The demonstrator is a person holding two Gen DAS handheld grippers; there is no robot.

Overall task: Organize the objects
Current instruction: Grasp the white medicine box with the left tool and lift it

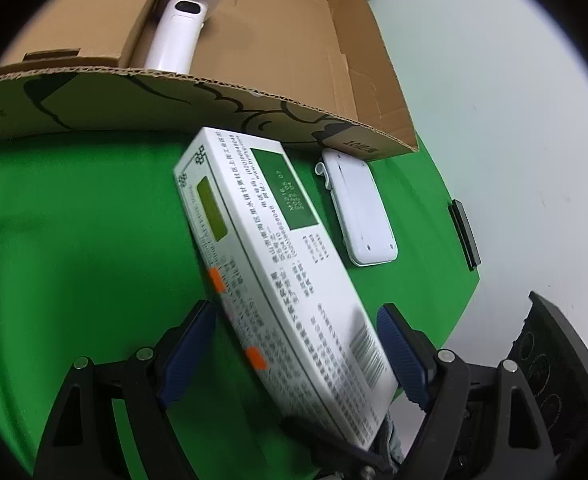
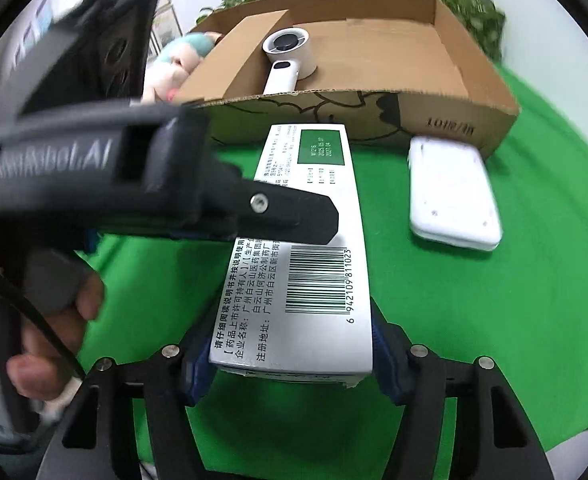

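Observation:
A long white medicine box (image 1: 294, 264) with a green panel and a barcode (image 2: 318, 276) hangs tilted over the green cloth (image 1: 74, 220). My left gripper (image 1: 296, 332) has a blue pad against each side of it. In the right wrist view one black finger (image 2: 294, 216) of that gripper lies across the box's top face. My right gripper (image 2: 292, 344) clamps the box's near end between its blue pads. Behind stands an open cardboard box (image 2: 434, 112) with a white hand-held fan (image 2: 284, 60) lying inside.
A flat white device (image 1: 358, 208) lies on the cloth against the cardboard box's (image 1: 254, 96) front wall. A plush toy (image 2: 178, 64) sits left of the carton. A small black object (image 1: 464, 236) rests at the cloth's right edge. A hand (image 2: 54, 320) grips the left tool.

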